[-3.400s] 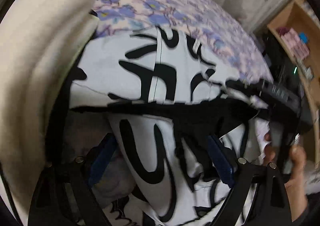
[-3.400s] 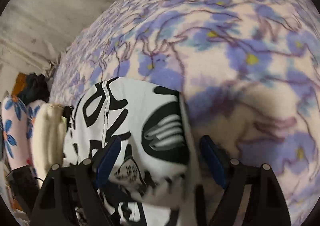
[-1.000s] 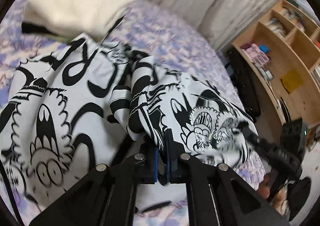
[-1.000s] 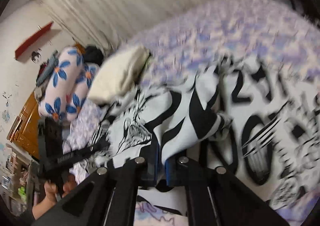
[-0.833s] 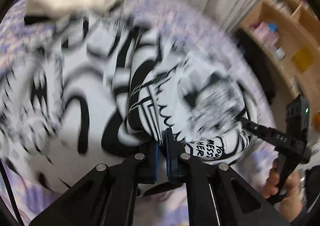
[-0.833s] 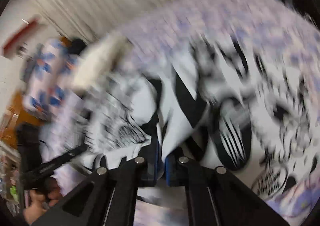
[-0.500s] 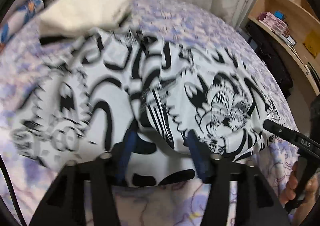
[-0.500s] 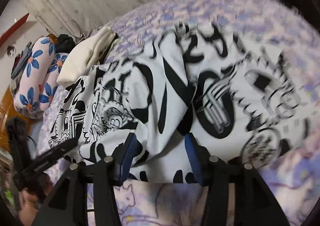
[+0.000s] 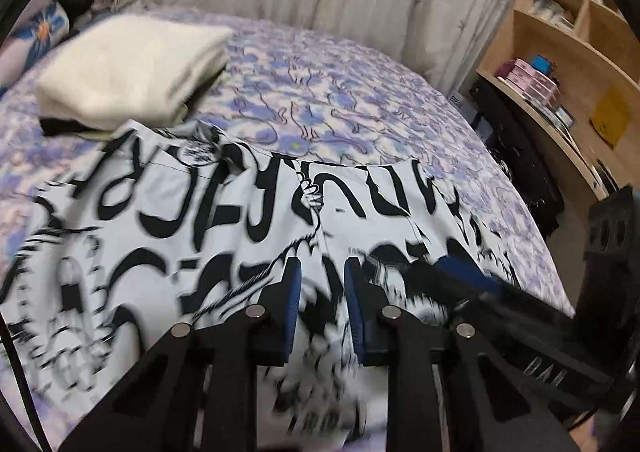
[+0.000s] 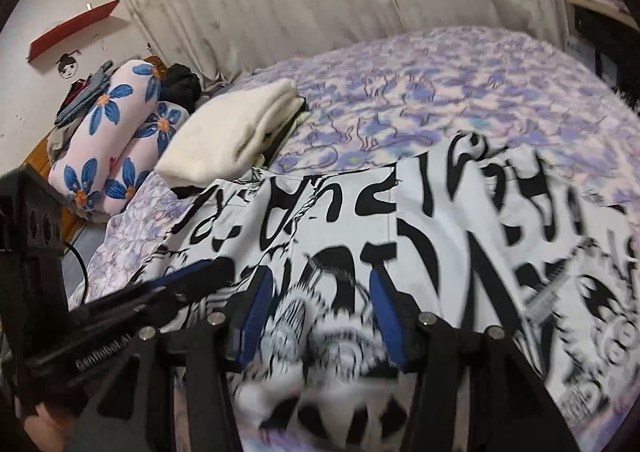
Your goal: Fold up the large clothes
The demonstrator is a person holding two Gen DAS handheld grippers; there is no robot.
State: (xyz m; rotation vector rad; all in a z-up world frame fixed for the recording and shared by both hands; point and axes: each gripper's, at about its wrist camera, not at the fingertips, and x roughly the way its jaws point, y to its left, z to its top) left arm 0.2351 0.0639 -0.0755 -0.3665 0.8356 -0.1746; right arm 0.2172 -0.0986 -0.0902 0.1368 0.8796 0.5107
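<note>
White black-printed cotton garment (image 9: 224,219) spread across frame centre on purple floral bedspread (image 9: 360,99). Left gripper (image 9: 322,284) just narrowing, unclamped; right gripper (image 10: 316,292) jaws apart. Advice: pinch near hem evenly, both sides.

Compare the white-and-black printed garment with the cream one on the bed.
The printed garment lies spread wide and flat; the cream garment is folded into a thick, compact stack. The printed garment is white with bold black graphics; the cream garment is plain. The printed garment lies near, under both grippers; the cream garment sits beyond it, towards the pillows. Both rest on the purple floral bedspread.
</note>
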